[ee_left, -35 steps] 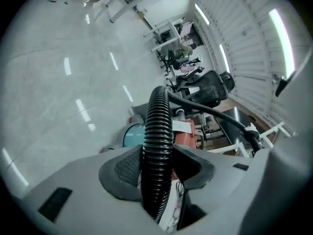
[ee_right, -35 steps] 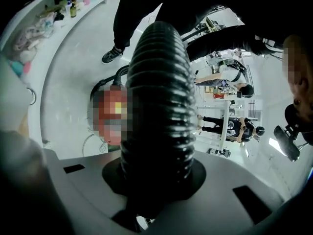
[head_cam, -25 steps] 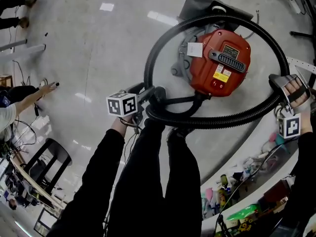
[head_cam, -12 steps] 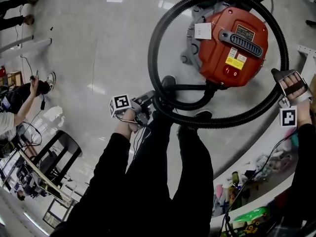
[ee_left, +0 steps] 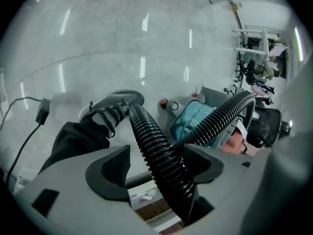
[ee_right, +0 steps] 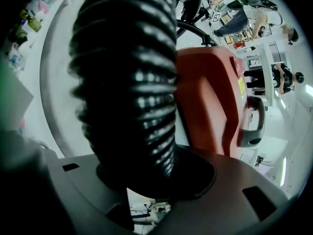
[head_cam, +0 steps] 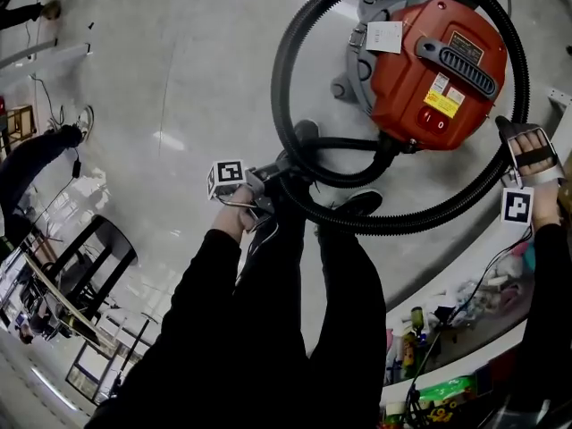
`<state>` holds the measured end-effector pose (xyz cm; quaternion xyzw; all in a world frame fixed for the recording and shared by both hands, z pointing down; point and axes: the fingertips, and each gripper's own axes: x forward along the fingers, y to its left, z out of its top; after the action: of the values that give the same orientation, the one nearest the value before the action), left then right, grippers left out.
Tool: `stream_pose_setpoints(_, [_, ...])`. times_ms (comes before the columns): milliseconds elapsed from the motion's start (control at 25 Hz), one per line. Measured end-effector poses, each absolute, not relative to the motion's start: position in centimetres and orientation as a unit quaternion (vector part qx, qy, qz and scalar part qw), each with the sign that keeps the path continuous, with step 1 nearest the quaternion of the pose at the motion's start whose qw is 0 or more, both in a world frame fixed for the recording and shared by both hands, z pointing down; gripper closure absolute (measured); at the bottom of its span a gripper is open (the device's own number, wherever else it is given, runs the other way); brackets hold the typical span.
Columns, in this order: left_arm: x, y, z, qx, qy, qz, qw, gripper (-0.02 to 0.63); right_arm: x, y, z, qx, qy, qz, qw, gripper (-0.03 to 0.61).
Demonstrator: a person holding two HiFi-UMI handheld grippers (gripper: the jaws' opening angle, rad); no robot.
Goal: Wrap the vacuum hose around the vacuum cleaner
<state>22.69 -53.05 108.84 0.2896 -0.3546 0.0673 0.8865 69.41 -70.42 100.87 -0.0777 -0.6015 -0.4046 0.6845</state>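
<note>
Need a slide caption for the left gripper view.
Left claw, jaws just opened, straddles the black corrugated hose; beyond lie a sneaker and the vacuum cleaner.

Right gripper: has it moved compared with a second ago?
Yes. Against the red vacuum cleaner, the right gripper has come lower in the picture and nearer its side. Its jaws have just been opening, with the hose between them.

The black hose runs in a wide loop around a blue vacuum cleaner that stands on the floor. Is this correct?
Not quite: the vacuum cleaner is red, not blue, as the head view shows. The rest holds: the black hose loops widely around it, and it stands on the floor.
</note>
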Motion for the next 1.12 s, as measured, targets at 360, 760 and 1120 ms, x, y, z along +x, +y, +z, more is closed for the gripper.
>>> stream_pose_setpoints(360, [23.3,-55.9,102.2,0.447,-0.405,0.081,0.793,0.371,68.4,-68.1,103.6,-0.028,-0.609,-0.308,0.73,0.189])
stream_pose_setpoints(760, [12.4,-70.9,91.4,0.651,-0.558,0.204,0.473,0.373,63.2,-67.5,98.3,0.055,-0.661,-0.256,0.704,0.183])
stream_pose_setpoints(1120, [23.0,-82.5,80.9,0.83,-0.459,0.312,0.062,0.372,63.6,-64.5,101.7,0.016,-0.649,-0.124,0.751,0.028])
